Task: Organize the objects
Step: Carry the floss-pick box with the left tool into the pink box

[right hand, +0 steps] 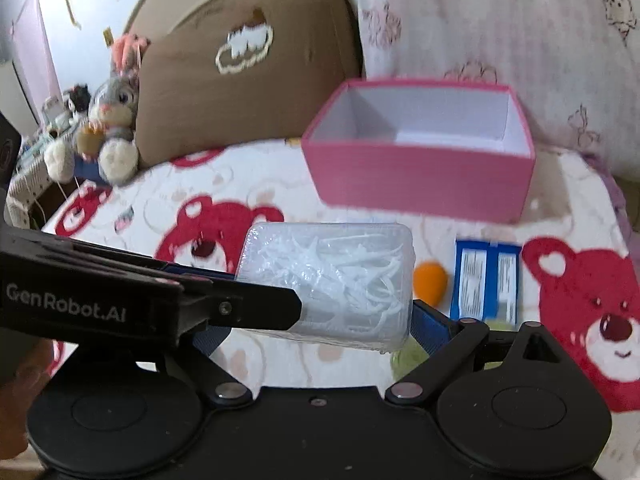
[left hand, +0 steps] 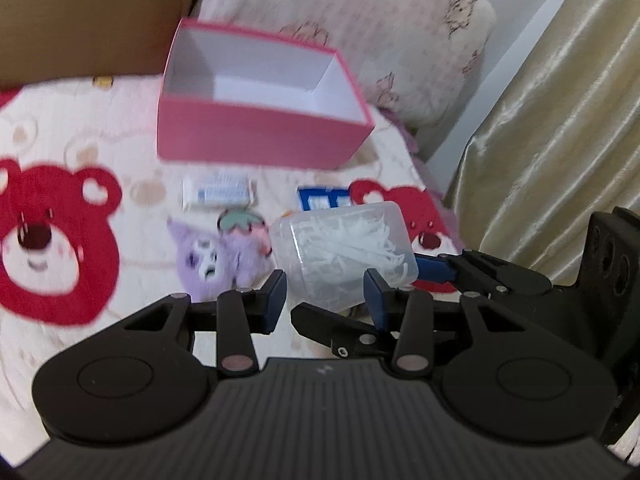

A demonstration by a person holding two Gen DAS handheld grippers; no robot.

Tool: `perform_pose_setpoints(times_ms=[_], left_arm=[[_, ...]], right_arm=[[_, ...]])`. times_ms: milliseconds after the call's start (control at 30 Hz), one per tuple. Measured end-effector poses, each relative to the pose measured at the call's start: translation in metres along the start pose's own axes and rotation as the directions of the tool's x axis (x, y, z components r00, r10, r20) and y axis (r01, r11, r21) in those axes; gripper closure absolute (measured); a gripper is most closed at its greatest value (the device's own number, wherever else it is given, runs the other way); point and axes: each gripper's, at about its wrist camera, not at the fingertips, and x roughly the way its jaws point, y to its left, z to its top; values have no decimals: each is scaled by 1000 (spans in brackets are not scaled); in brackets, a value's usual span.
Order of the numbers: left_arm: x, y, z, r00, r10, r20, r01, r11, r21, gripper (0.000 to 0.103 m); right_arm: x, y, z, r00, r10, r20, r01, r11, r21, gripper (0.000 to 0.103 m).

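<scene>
Both the left gripper (left hand: 325,294) and the right gripper (right hand: 320,320) had their fingers clamped on a clear plastic box (right hand: 326,284) of white picks, held above the bed (left hand: 60,128). Beyond lay a purple plush (left hand: 210,260) and an empty pink box (right hand: 420,176).

One pink box (left hand: 256,136), one clear case (left hand: 344,252), two plush toys (left hand: 208,260)
</scene>
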Motion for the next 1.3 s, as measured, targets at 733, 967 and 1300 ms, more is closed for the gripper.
perform_pose_setpoints(times_ms=[733, 967, 1300], left_arm=[[36, 4, 136, 999, -33, 40, 33, 999, -18, 62], [86, 17, 177, 1000, 13, -1, -13, 999, -52, 60], [170, 55, 217, 999, 24, -48, -30, 991, -131, 60]], right_arm=[[25, -46, 125, 999, -26, 24, 26, 1000, -1, 6], [79, -81, 154, 999, -31, -28, 32, 999, 37, 6], [159, -129, 179, 993, -59, -105, 69, 993, 94, 7]])
